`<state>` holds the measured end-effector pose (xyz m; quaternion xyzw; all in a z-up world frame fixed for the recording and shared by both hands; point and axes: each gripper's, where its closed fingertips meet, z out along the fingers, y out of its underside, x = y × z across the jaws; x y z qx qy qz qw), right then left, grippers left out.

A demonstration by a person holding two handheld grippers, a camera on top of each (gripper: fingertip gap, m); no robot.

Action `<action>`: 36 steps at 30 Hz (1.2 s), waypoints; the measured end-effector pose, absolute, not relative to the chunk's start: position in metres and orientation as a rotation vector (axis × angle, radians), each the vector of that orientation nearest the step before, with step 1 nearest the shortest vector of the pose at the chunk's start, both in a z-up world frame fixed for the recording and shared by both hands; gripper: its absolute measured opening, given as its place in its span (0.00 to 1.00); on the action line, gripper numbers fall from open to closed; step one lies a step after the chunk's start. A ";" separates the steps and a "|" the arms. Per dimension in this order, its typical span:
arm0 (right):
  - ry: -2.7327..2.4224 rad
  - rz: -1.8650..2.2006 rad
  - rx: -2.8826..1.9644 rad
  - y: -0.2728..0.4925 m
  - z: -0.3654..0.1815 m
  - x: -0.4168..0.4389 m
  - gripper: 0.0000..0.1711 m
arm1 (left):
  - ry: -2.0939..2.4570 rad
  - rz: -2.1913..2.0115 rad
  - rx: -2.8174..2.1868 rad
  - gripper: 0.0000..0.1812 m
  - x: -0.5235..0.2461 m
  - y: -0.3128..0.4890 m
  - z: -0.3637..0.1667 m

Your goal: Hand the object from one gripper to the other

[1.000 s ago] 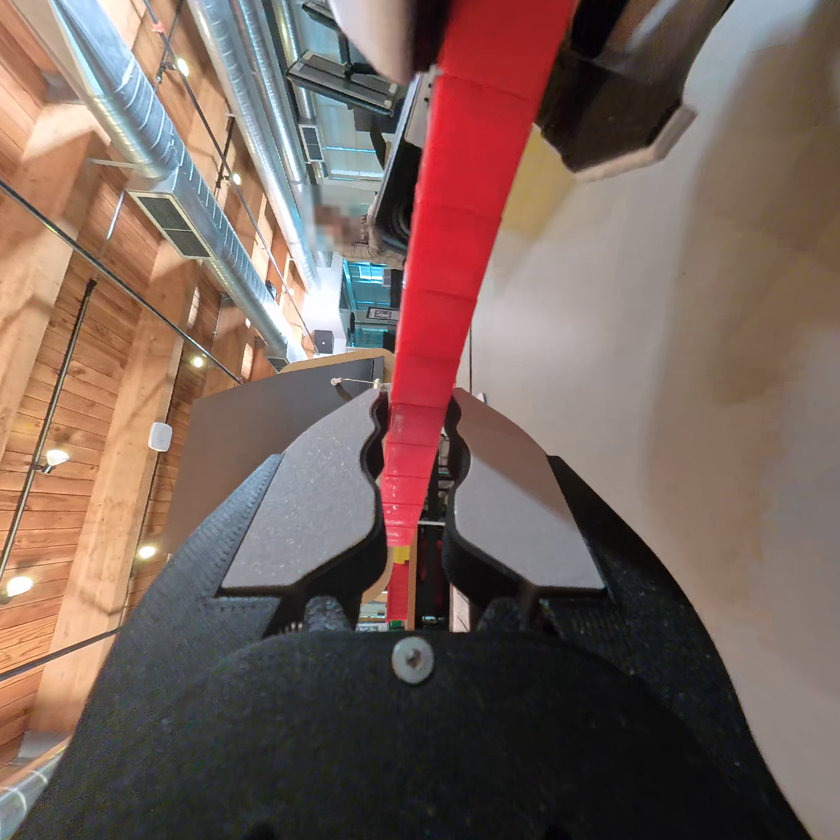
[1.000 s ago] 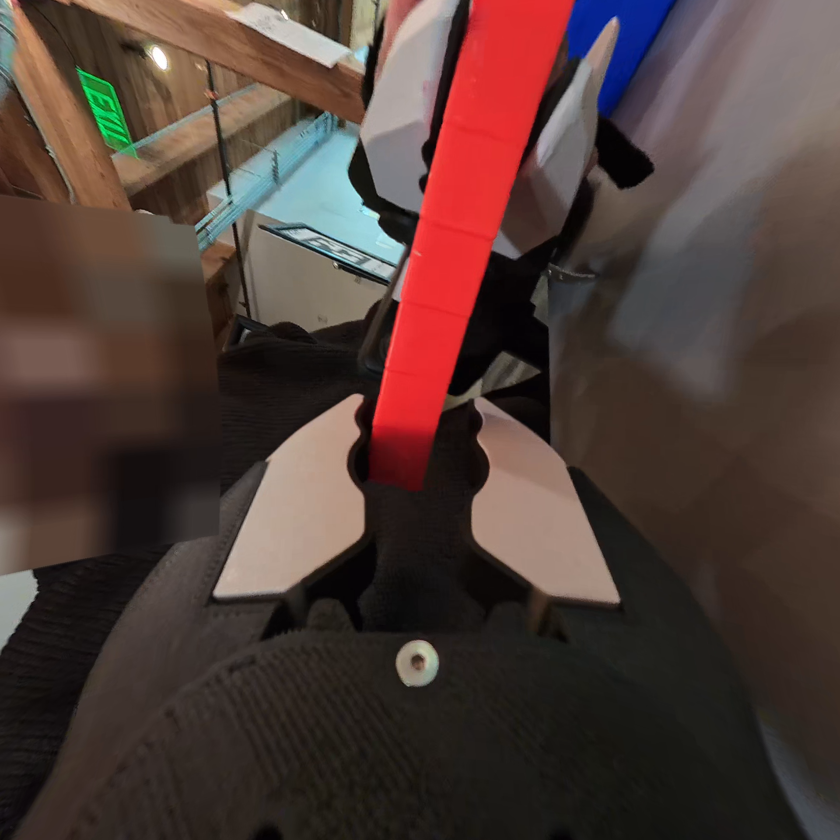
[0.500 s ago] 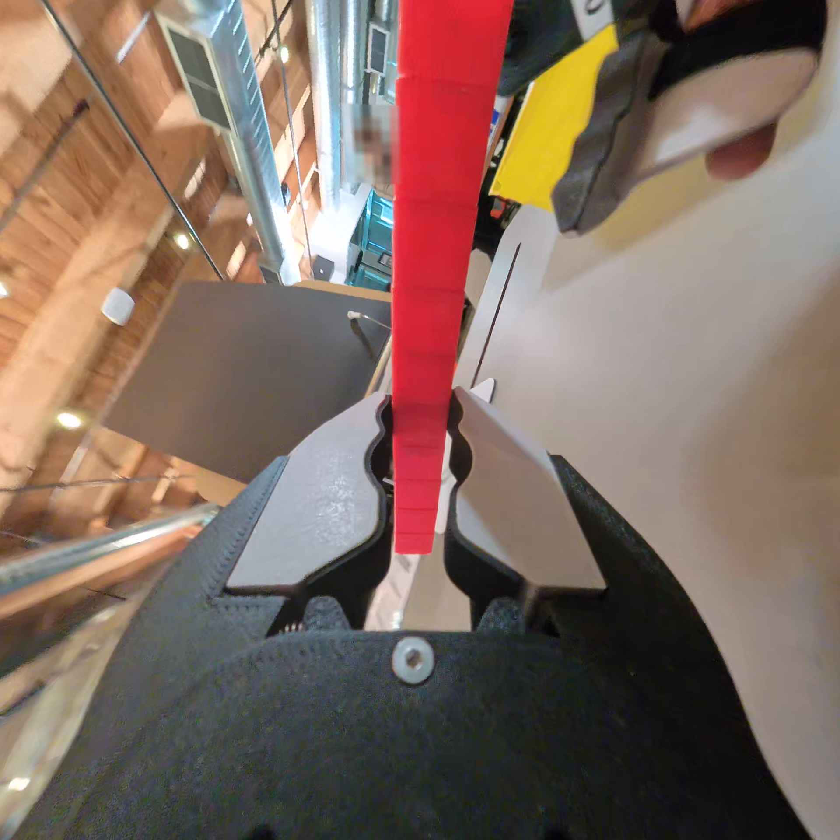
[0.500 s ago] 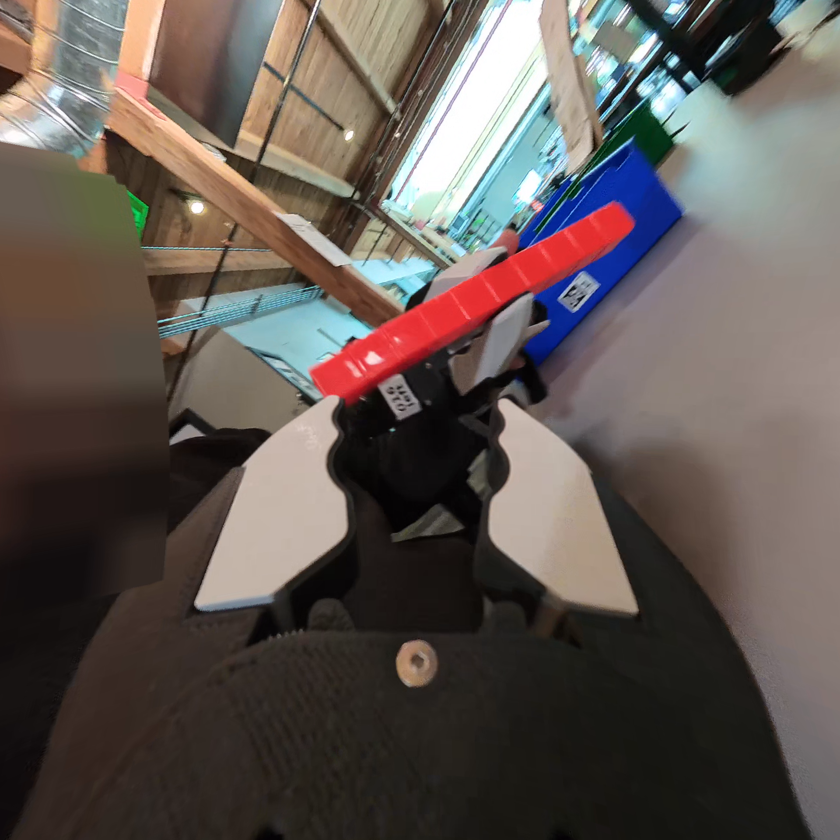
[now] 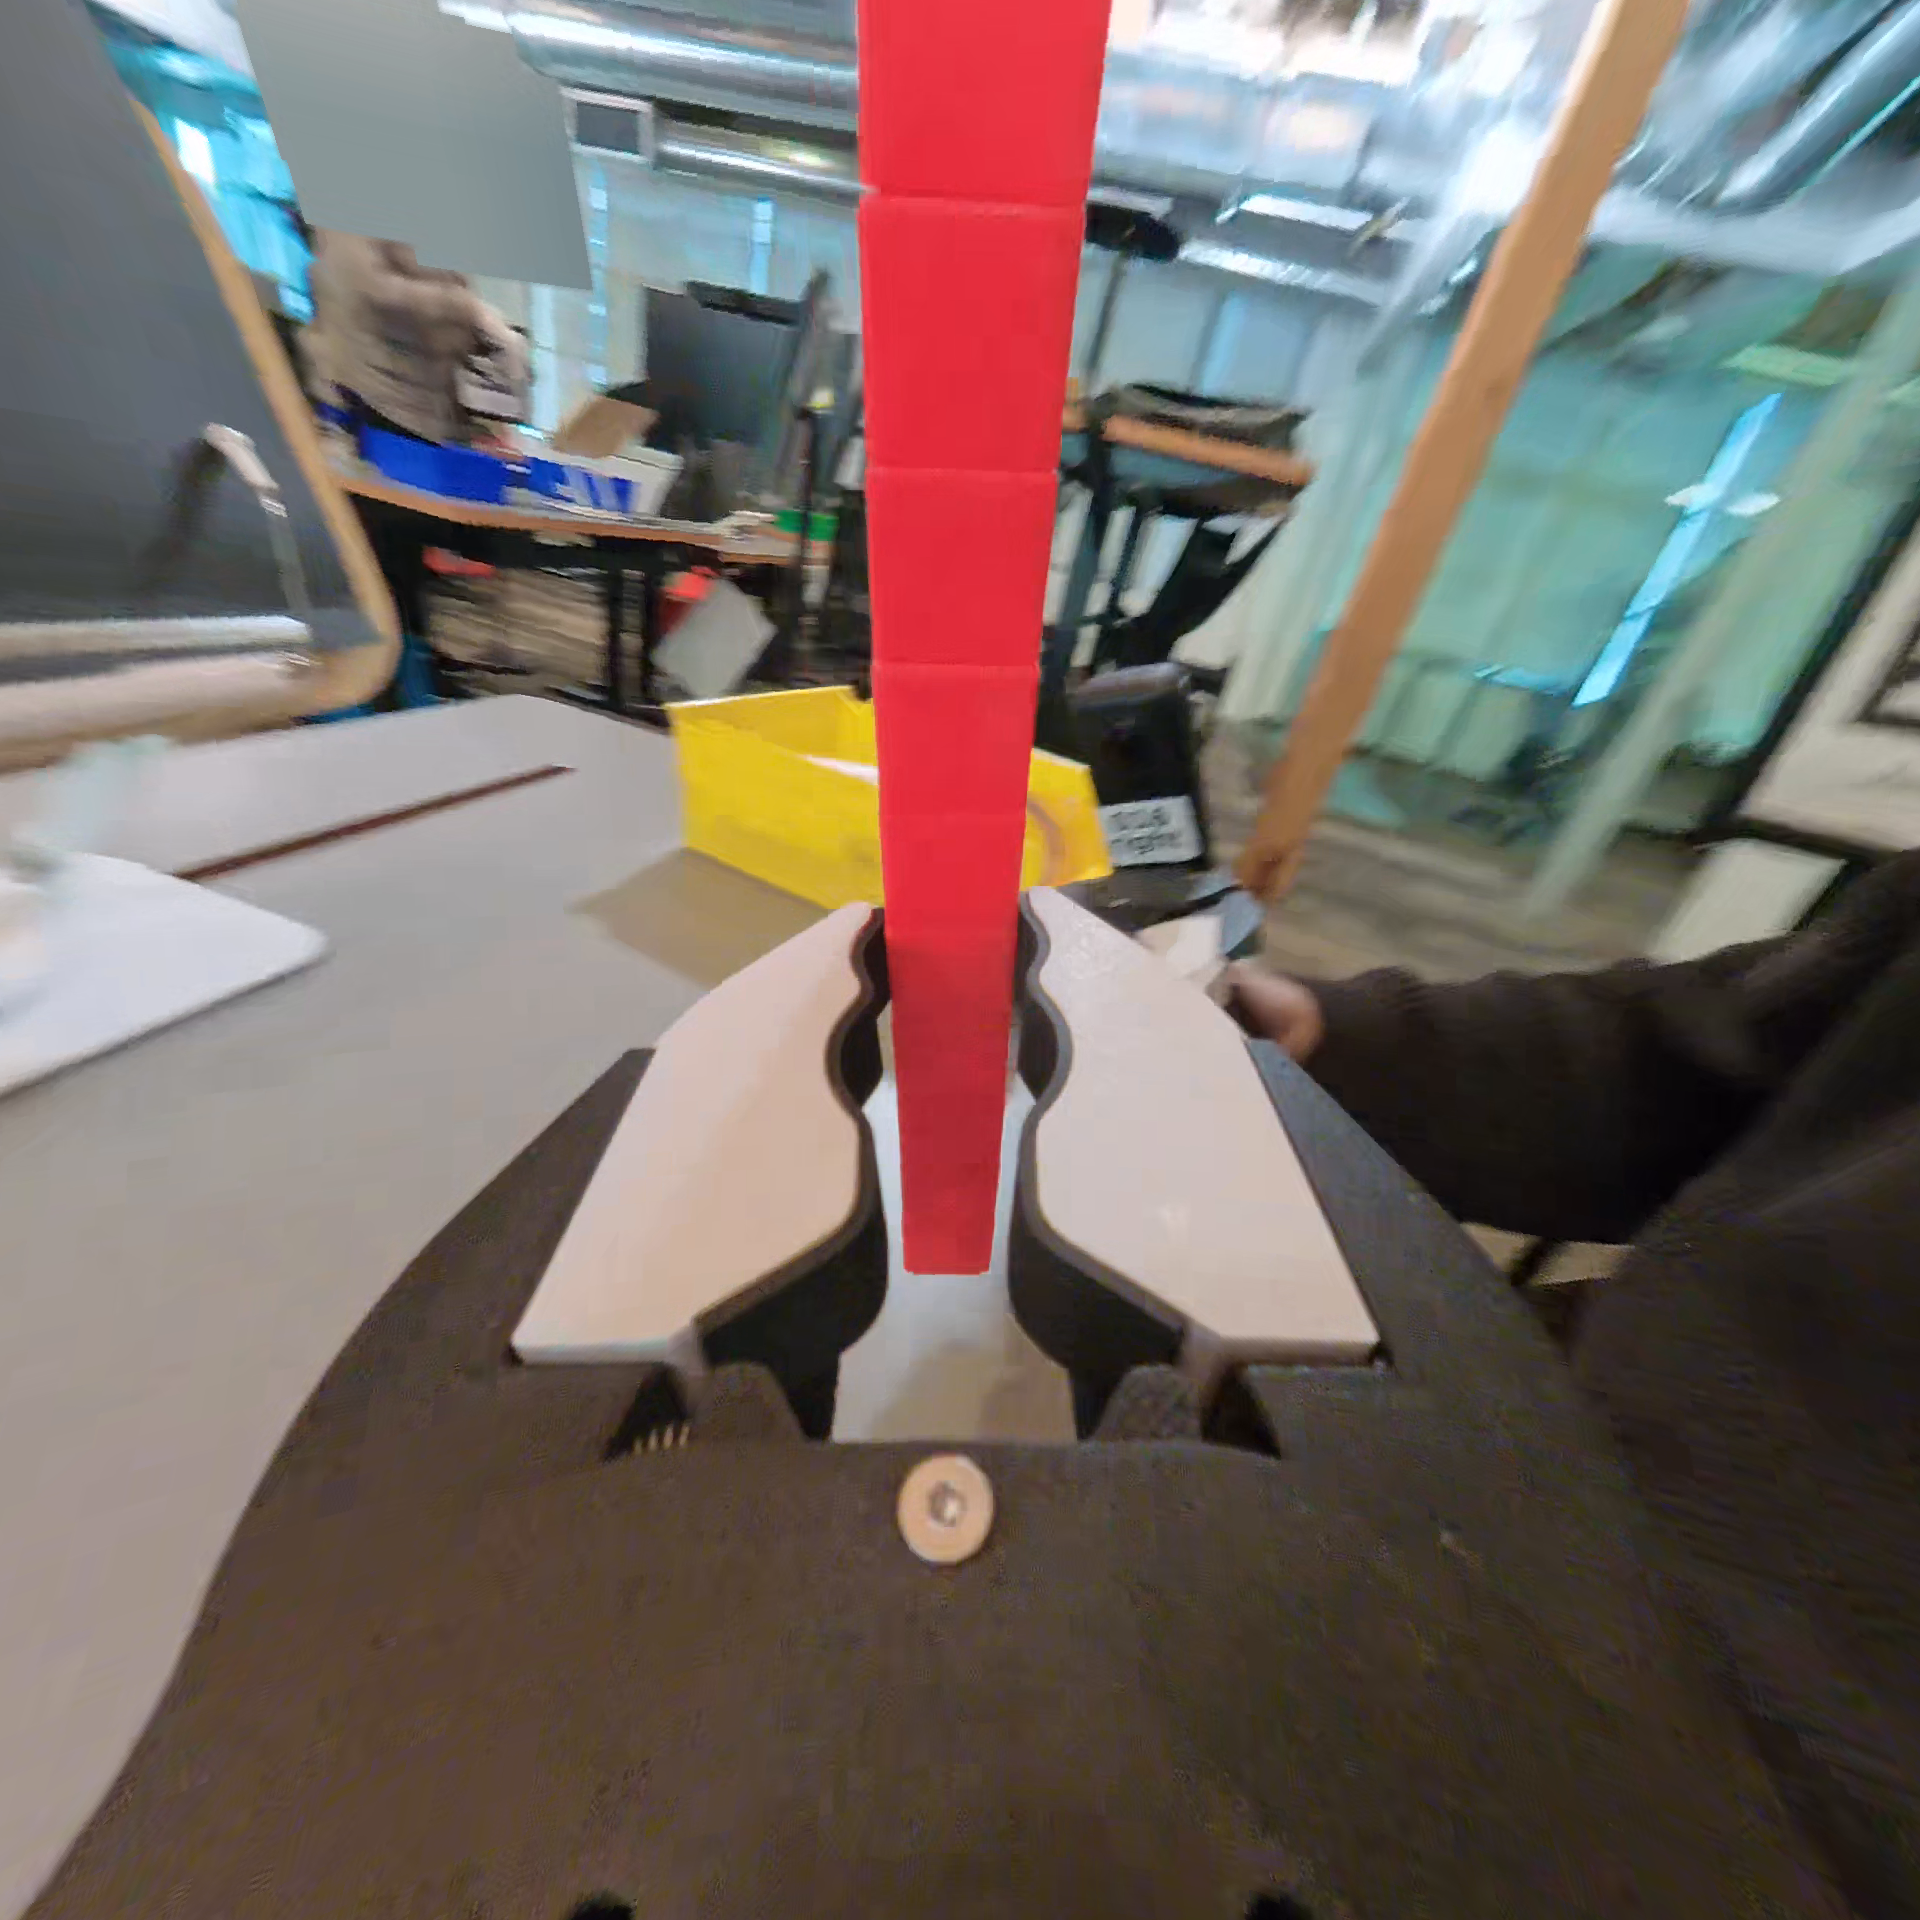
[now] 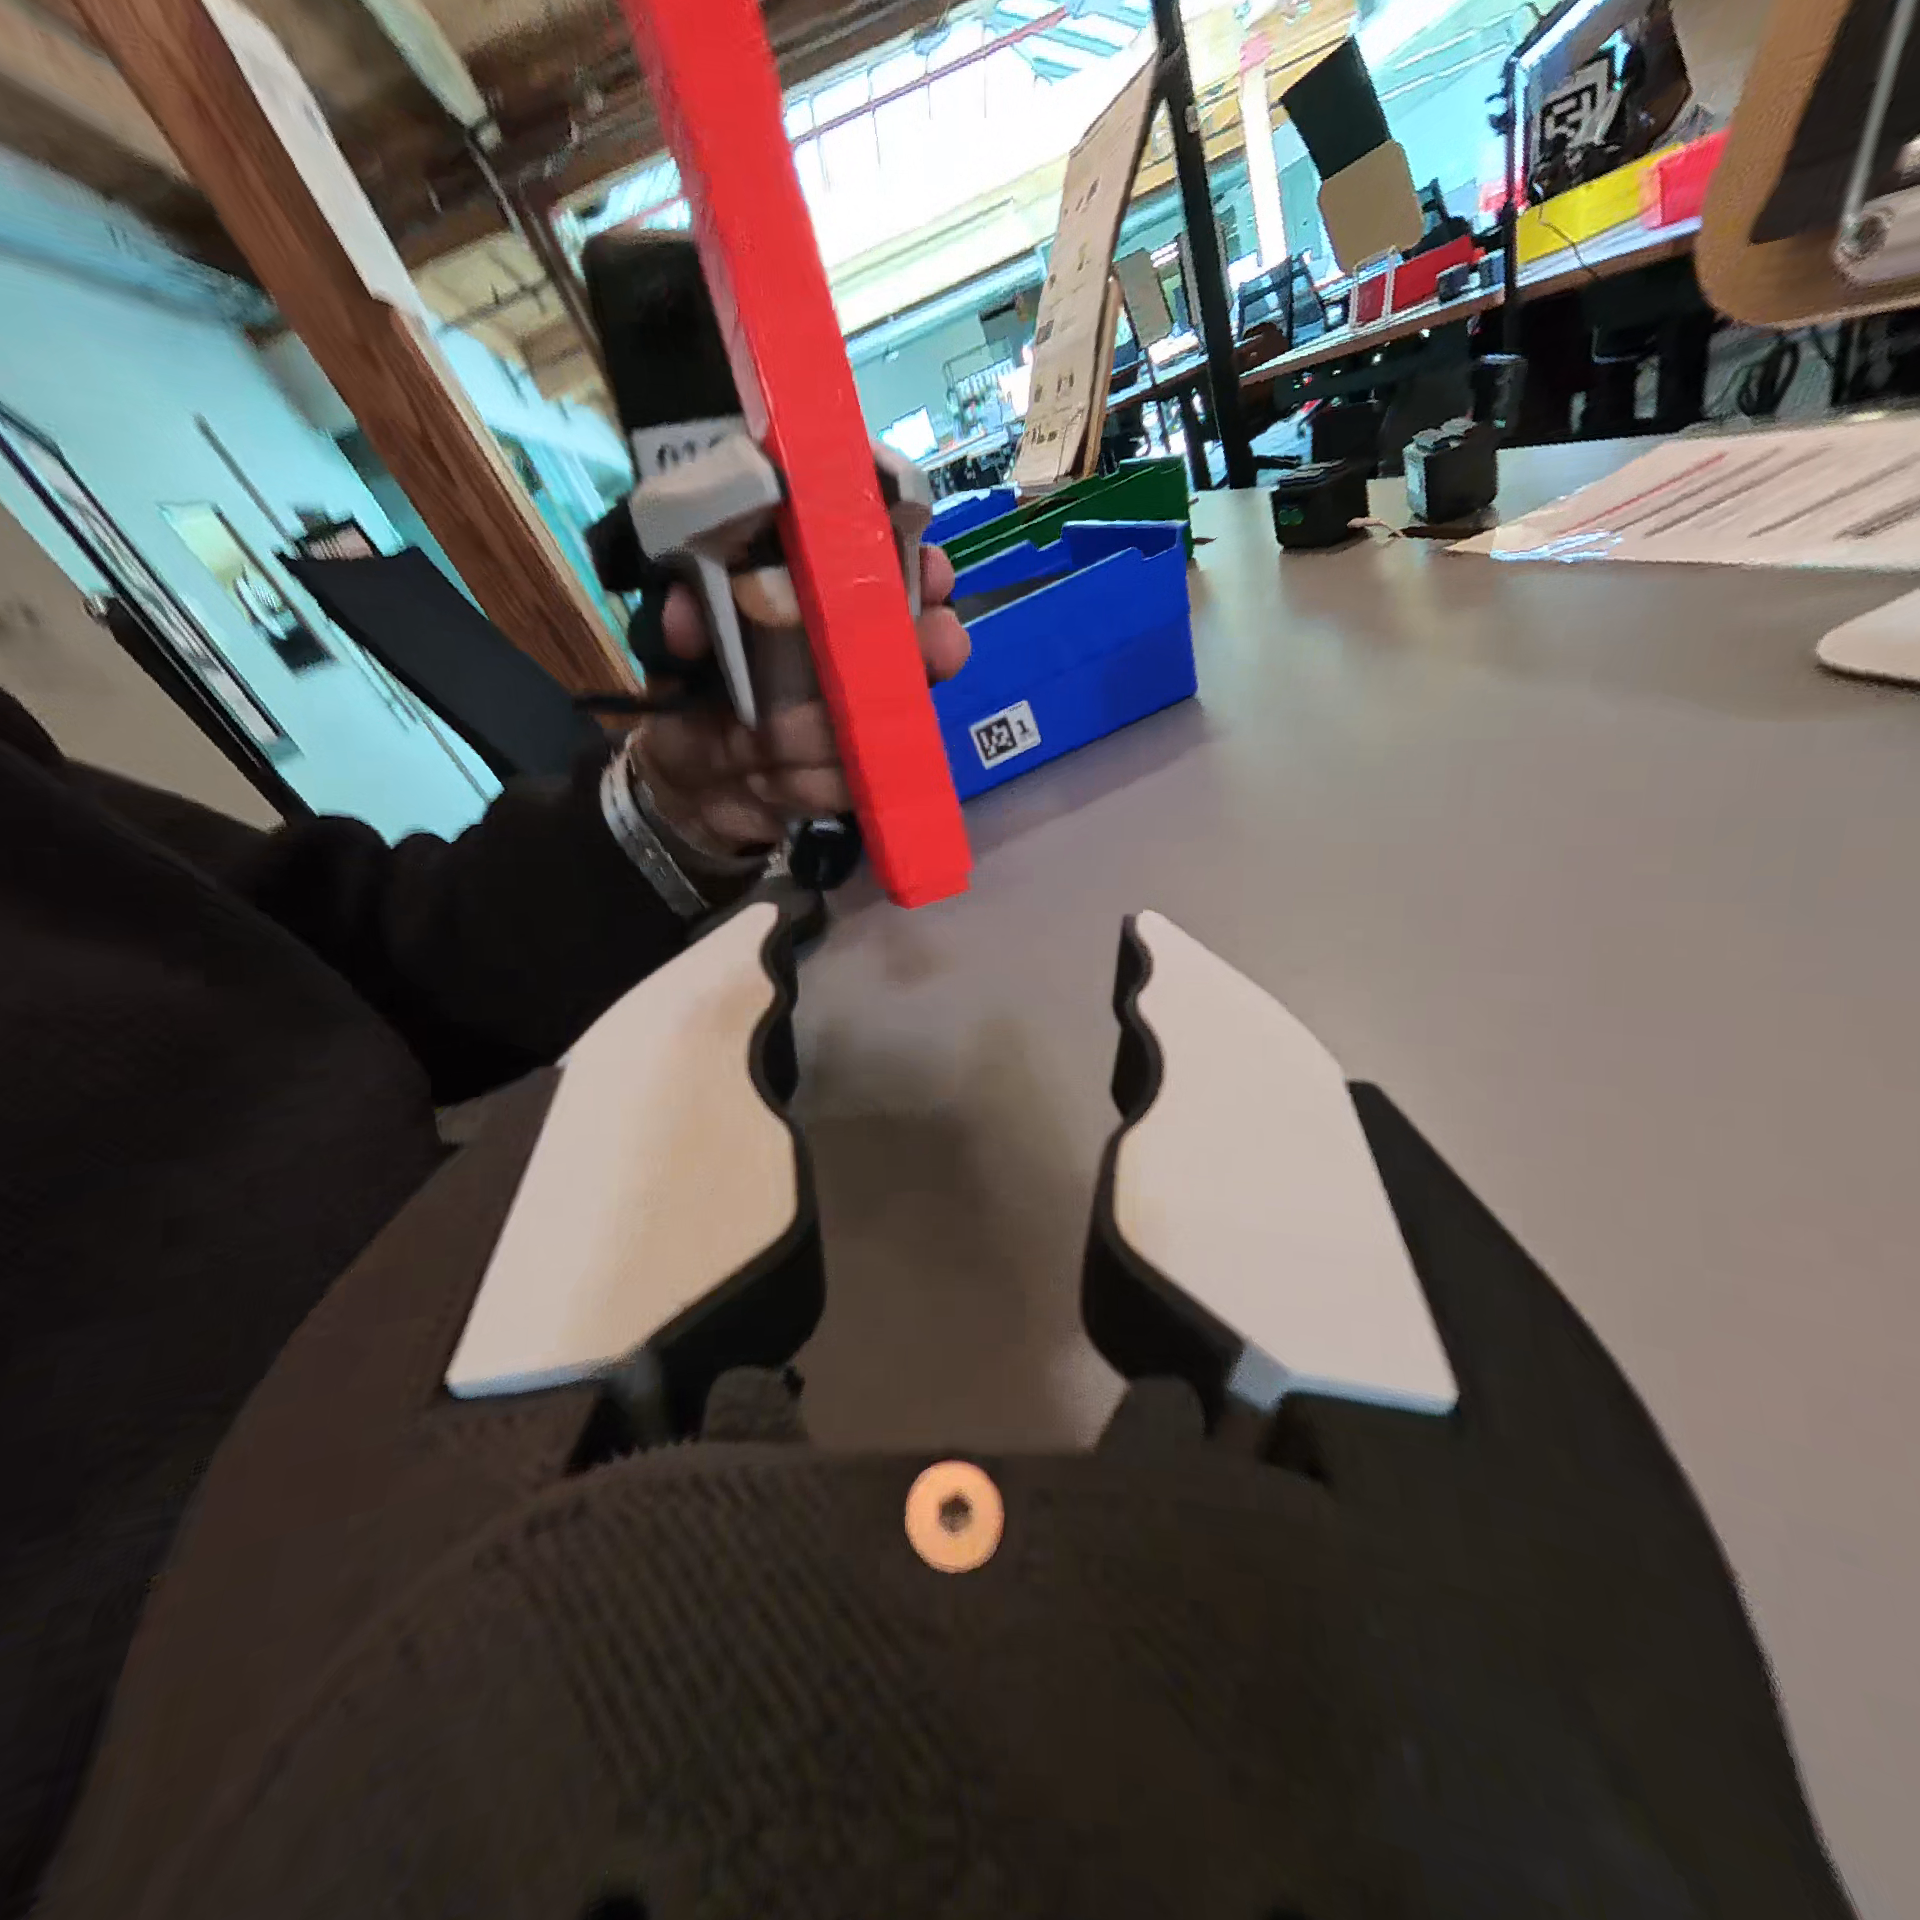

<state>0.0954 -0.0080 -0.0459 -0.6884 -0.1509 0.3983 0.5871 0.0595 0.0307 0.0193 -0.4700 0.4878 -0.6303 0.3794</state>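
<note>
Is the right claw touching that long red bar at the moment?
Apart. In the right wrist view the right claw is open and empty; the red bar hangs ahead of its tips, with grey table between.

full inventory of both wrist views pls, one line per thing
red bar: 1, red, segmented, held upright over the table in the left tool
table: 1, grey, under both tools
yellow bin: 1, yellow, on the table behind the bar
blue bin: 1, blue, on the table beyond the left tool
green bin: 1, green, behind the blue bin
paper sheet: 1, white, far right on the table
left tool: 1, pale fingers, shut on the red bar
right tool: 1, pale fingers, open, nothing between them
hand: 1, gripping the left tool's handle
</note>
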 end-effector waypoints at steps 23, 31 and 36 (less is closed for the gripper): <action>-0.685 0.965 -1.632 -0.034 -0.064 0.021 0.13 | 1.527 -1.839 -1.214 0.12 0.064 -0.036 0.012; -0.660 0.893 -1.599 -0.031 -0.055 0.024 0.13 | 1.479 -1.783 -1.180 0.13 0.067 -0.038 0.020; -0.568 0.894 -1.563 -0.026 -0.042 0.040 0.13 | 1.484 -1.672 -1.208 0.28 0.073 -0.034 0.012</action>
